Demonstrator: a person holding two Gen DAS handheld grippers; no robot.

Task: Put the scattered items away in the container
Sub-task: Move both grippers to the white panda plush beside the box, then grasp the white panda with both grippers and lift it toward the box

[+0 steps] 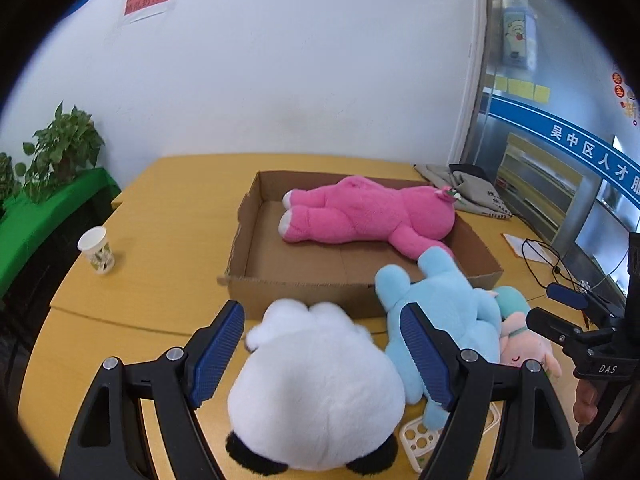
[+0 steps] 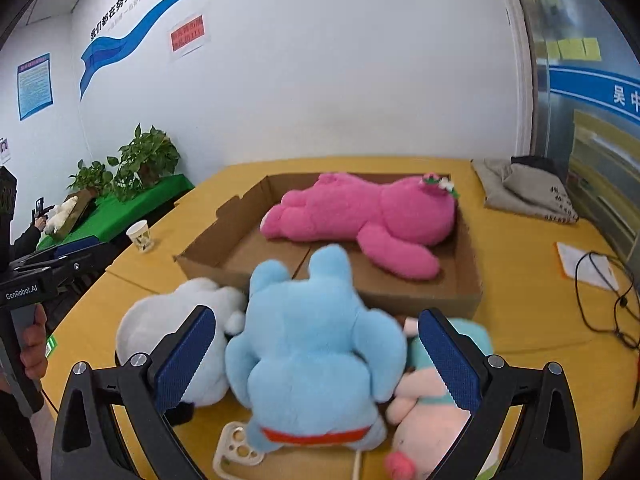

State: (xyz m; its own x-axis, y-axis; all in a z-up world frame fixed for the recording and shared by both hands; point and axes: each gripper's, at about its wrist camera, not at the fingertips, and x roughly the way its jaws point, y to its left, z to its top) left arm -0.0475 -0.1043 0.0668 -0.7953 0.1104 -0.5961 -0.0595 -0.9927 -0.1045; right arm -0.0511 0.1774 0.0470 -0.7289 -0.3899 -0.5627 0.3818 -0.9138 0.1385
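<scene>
The pink plush [image 1: 360, 216] already lies in the cardboard box [image 1: 240, 216] toward the counter's [image 1: 132, 304] far edge. Both grippers hang with fingers spread and empty — left gripper [image 1: 322, 354] over the white plush [image 1: 316, 392], right gripper [image 2: 316, 360] over the blue plush [image 2: 312, 356]. The toys crowd together — closing on one could snag its neighbour.

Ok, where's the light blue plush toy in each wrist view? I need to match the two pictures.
Left wrist view: the light blue plush toy lies right of centre, partly behind the left gripper's right finger, beside the white plush.
Right wrist view: it fills the lower centre, between the right gripper's fingers.
Shared landmark: the cardboard box holding the pink plush, just beyond it.
</scene>
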